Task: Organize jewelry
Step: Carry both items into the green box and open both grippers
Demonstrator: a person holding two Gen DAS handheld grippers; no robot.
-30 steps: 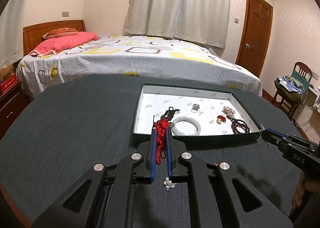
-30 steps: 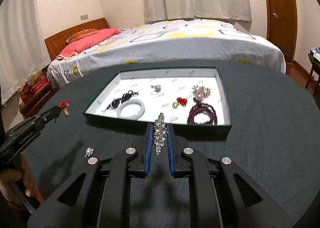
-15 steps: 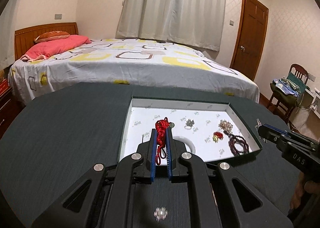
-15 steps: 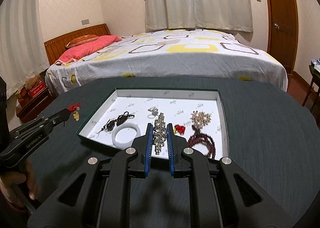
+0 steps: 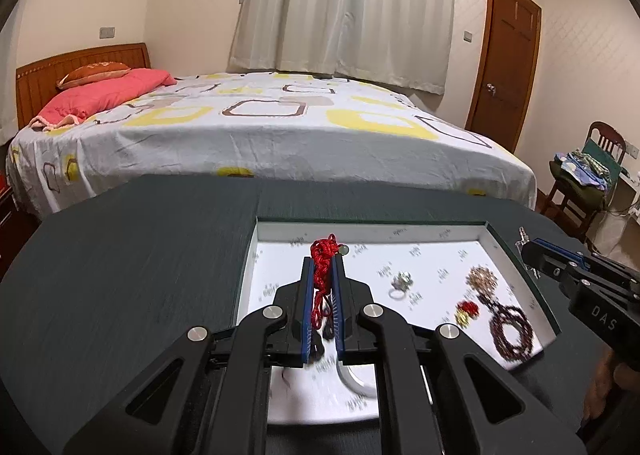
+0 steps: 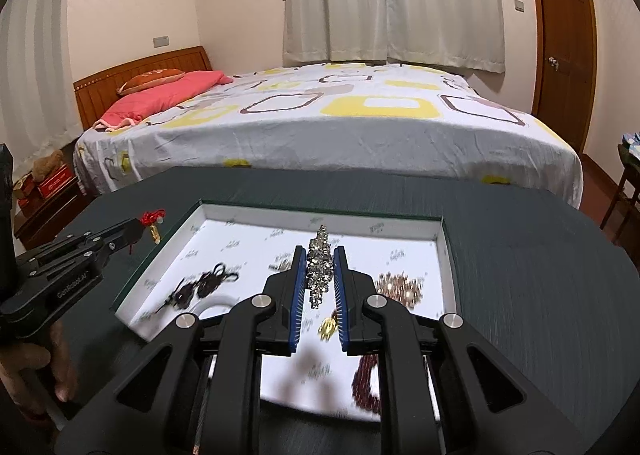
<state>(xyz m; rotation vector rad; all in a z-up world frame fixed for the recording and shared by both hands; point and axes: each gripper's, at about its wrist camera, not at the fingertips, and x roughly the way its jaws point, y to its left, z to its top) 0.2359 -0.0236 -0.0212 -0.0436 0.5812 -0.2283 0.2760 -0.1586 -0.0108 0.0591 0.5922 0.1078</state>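
My left gripper (image 5: 323, 264) is shut on a red cord ornament (image 5: 321, 260) and holds it over the left part of the white-lined tray (image 5: 250, 267). My right gripper (image 6: 321, 255) is shut on a rhinestone piece (image 6: 321, 267) and holds it over the tray's (image 6: 447, 255) middle. In the tray lie a silver ring (image 5: 401, 281), a dark bead bracelet (image 5: 513, 331), a gold brooch (image 5: 482, 278), a small red piece (image 5: 467, 309), a white bangle (image 5: 354, 377) and a black cord piece (image 6: 206, 285). The left gripper also shows in the right wrist view (image 6: 138, 229).
The tray sits on a dark round table (image 5: 132, 267). A bed (image 5: 260, 127) stands behind the table. A chair with clothes (image 5: 584, 179) stands at the right, a door (image 5: 506, 63) beyond it. A nightstand (image 6: 48, 203) is at the left.
Both grippers have moved forward from the table's near side to above the tray, each still holding its piece. The small silver item on the table has dropped out of view.
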